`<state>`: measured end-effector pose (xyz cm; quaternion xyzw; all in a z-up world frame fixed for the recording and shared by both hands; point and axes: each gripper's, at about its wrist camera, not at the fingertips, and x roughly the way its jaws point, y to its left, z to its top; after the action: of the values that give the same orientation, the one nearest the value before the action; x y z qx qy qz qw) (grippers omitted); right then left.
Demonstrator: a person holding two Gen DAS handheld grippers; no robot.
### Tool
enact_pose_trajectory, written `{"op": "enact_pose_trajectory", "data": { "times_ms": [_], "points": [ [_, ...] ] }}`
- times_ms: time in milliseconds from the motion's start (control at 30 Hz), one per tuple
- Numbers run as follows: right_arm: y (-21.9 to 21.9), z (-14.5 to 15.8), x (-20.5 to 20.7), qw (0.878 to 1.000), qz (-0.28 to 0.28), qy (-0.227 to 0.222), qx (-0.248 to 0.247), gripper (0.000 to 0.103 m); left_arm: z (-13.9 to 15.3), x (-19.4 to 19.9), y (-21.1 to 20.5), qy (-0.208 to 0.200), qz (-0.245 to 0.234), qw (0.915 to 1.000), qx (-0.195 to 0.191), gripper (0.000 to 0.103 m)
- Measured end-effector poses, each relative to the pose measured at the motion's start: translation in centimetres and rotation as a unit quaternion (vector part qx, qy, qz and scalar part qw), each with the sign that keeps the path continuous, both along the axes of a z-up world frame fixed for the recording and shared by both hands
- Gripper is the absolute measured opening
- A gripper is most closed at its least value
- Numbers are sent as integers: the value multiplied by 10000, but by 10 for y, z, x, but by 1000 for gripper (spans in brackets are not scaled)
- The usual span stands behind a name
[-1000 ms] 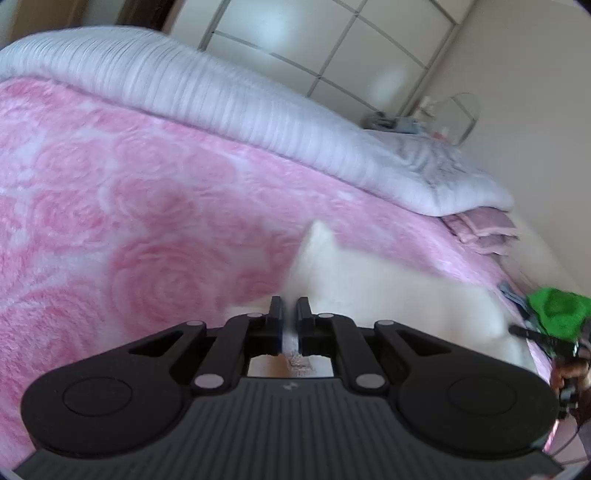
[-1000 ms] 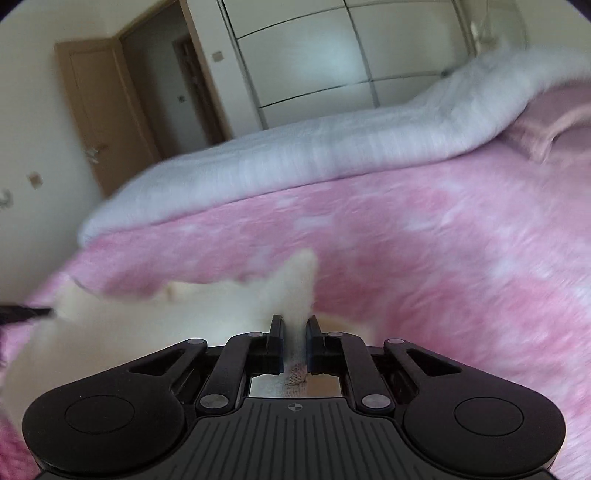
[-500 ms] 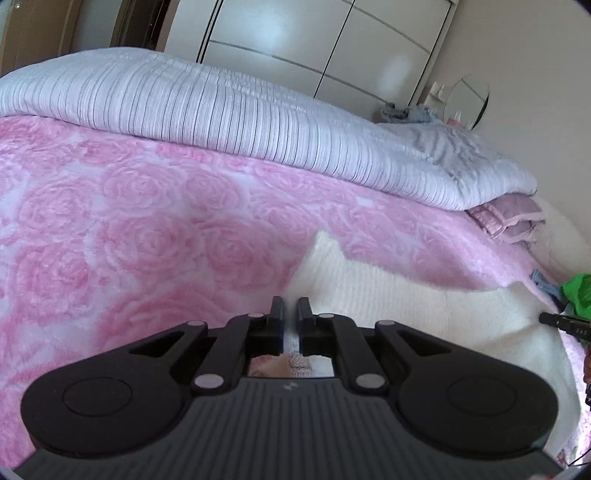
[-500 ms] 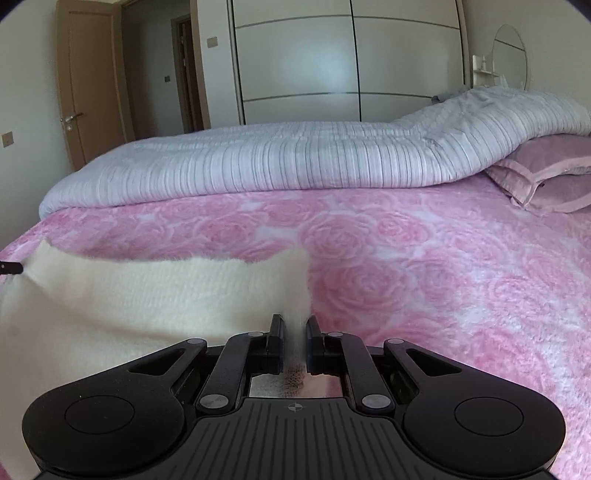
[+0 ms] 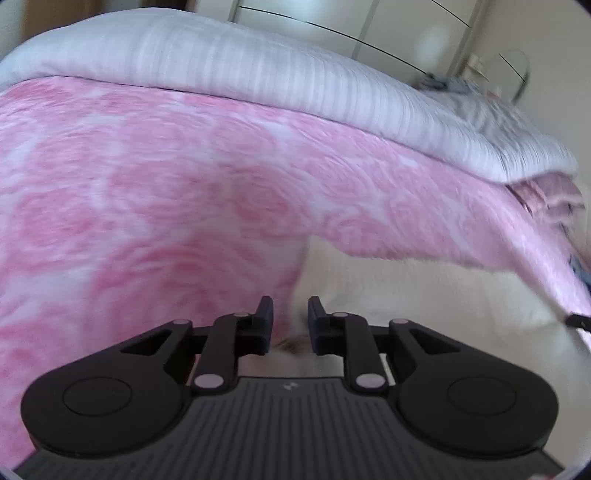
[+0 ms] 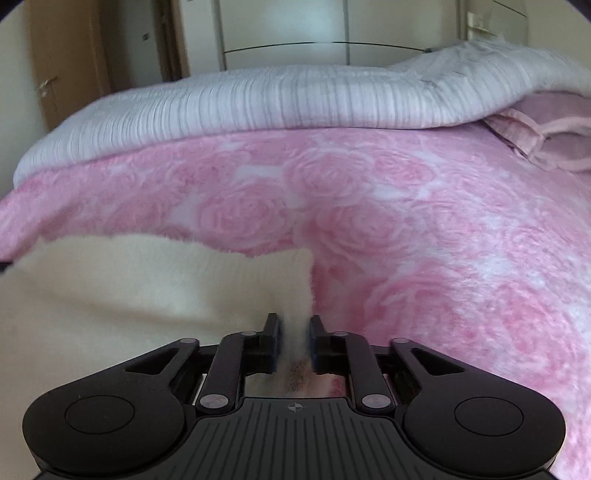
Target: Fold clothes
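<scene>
A cream knitted garment (image 5: 406, 295) lies flat on the pink rose blanket (image 5: 147, 203). In the left wrist view its left corner sits between the parted fingers of my left gripper (image 5: 290, 314), whose jaws are opening; the pads do not press on it. In the right wrist view the garment (image 6: 147, 280) spreads to the left, and its right corner runs as a narrow strip between the fingers of my right gripper (image 6: 293, 328). Those jaws are opening too and no longer pinch the cloth. A dark fingertip (image 5: 578, 321) of the other gripper shows at the right edge.
A pale striped duvet (image 6: 258, 99) is heaped along the far side of the bed. A pink pillow (image 6: 535, 136) lies at the right. Beyond stand a white wardrobe (image 6: 288, 26) and a wooden door (image 6: 62, 55). Pink blanket (image 6: 406, 240) stretches to the right of the garment.
Both grippers have come down toward the blanket with the garment's corners. Their jaws, pinched on the cloth in both earlier frames, now stand apart, and the garment lies flat.
</scene>
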<state>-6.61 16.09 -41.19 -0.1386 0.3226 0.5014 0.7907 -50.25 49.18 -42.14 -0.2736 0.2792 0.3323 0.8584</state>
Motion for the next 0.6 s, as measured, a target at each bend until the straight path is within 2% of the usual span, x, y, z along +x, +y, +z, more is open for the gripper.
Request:
{"op": "enact_pose_trajectory", "data": {
  "times_ms": [33,100,167,267,367,433,500,533,567,600],
  "points": [
    [-5,6,-1,10000,-82,21,51,39,5,-12,-4,-80,63,9999,-31,19],
    [-33,21,-9,9992,-215,122,303,43,17,-44,-19,-366,117,9991,-183,22],
    [-64,32,-21,9975,-311,309,547,45,25,-79,-39,-700,149,9965,-435,29],
    [-110,35,-44,9932,-394,773,774,46,30,-121,-73,-1118,191,9897,-873,33],
    [-139,26,-67,9897,-523,1086,774,46,27,-138,-99,-1388,192,9839,-1112,41],
    [-142,20,-76,9876,-567,1234,789,46,21,-139,-111,-1474,130,9809,-1260,41],
    [-143,14,-85,9852,-604,1386,810,46,15,-131,-118,-1284,25,9845,-1199,37],
    [-142,12,-88,9851,-631,1382,800,46,12,-126,-120,-1135,-15,9873,-1116,21],
    [-141,11,-91,9855,-660,1350,783,40,10,-121,-123,-985,-55,9897,-1033,8],
    [-139,10,-93,9859,-689,1318,765,15,7,-118,-124,-885,-68,9912,-979,8]
  ]
}}
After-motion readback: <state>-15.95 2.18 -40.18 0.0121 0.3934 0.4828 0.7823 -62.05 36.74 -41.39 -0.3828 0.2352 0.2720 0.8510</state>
